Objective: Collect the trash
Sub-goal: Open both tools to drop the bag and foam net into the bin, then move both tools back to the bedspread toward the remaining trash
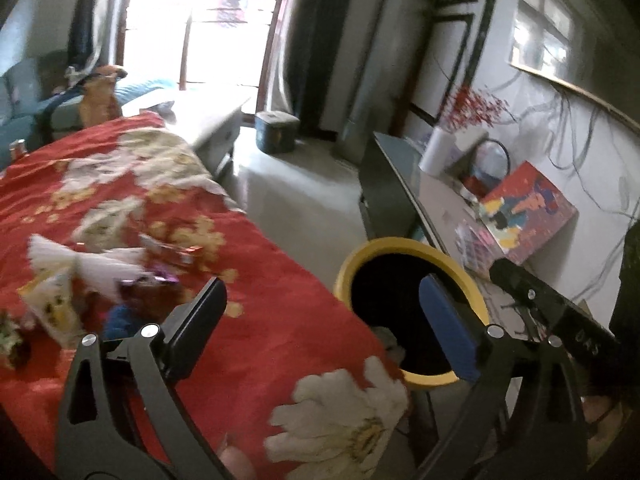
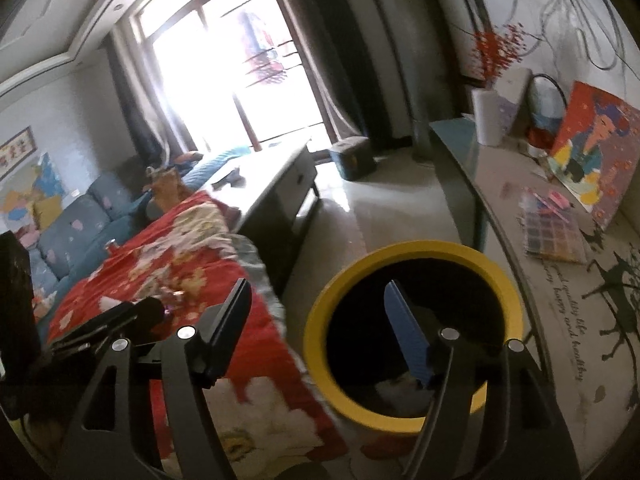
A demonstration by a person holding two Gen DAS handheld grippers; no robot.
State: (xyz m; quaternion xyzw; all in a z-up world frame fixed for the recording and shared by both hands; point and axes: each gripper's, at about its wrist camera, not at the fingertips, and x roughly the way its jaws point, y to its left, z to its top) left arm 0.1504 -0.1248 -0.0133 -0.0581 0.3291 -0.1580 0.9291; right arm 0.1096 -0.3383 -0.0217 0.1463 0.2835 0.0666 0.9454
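A yellow-rimmed black trash bin (image 1: 412, 248) stands on the floor beside a table covered by a red floral cloth (image 1: 256, 320). It also shows in the right wrist view (image 2: 416, 250), with white trash (image 2: 396, 390) at its bottom. Several wrappers and crumpled tissues (image 1: 100, 272) lie on the cloth at the left. My left gripper (image 1: 320, 304) is open and empty, over the cloth's edge and the bin. My right gripper (image 2: 316, 304) is open and empty above the bin's near rim. The other gripper (image 1: 560, 312) shows at the right of the left wrist view.
A glass-topped side table (image 2: 532, 280) at the right holds a red picture box (image 1: 528, 212), a white vase (image 1: 438, 152) and a paint palette (image 2: 554, 232). A low coffee table (image 2: 280, 184), a teal box (image 2: 352, 158) and a blue sofa (image 2: 80, 224) stand further back.
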